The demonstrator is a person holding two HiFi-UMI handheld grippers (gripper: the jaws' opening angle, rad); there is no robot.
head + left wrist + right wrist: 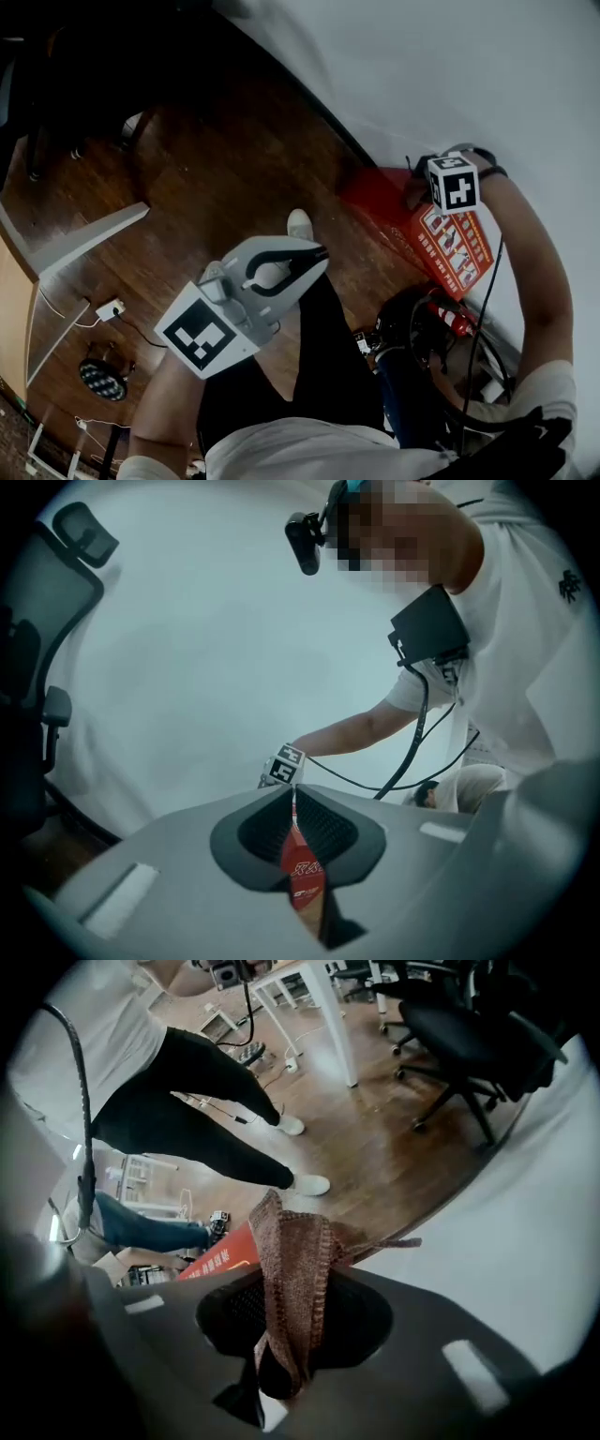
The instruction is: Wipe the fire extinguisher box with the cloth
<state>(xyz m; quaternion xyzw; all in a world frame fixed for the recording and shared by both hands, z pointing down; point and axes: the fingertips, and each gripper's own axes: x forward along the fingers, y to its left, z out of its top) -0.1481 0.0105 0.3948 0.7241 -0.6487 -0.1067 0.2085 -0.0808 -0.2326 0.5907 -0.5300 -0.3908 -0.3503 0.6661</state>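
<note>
The red fire extinguisher box (441,239) stands on the wood floor against the white wall. In the head view my right gripper (429,192) is at the box's top far corner, its marker cube above its jaws. It is shut on a brown knitted cloth (292,1241), which sticks out past the right gripper's (294,1288) pads, with the box's red edge (220,1258) just behind. My left gripper (317,255) hovers over the floor left of the box, shut and holding nothing. Through the left gripper's (293,803) narrow slit the red box (302,874) shows.
A red fire extinguisher (452,320) and black cables lie near the box's near end. A white shoe (299,223) rests on the floor between the grippers. A white desk (84,239), a power strip (108,307) and black office chairs (469,1026) stand farther off.
</note>
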